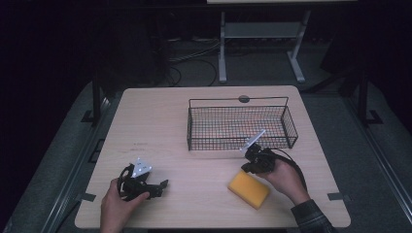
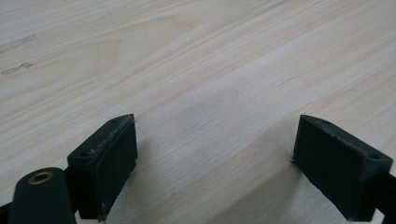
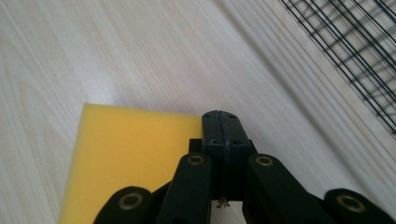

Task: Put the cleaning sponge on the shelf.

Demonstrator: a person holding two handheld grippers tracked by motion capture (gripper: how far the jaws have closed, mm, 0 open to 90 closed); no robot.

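Left gripper (image 2: 215,154): jaws wide apart, bare bench (image 2: 187,56) between.
Right gripper (image 3: 223,126): jaws pressed together, empty, over sponge (image 3: 126,154).
Risk: closed jaws may just shove it.

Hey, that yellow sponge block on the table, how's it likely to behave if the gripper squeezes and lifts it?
The yellow sponge looks like foam, so it would probably compress between the jaws and feel light. It lies flat and is box-shaped, so it is unlikely to roll. Its matte surface suggests decent grip.

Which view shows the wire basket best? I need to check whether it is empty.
The high view: the whole wire basket sits at the table's far side, apparently empty. The right gripper view catches just a corner of its mesh, beyond the yellow sponge. The left gripper view looks at bare table.
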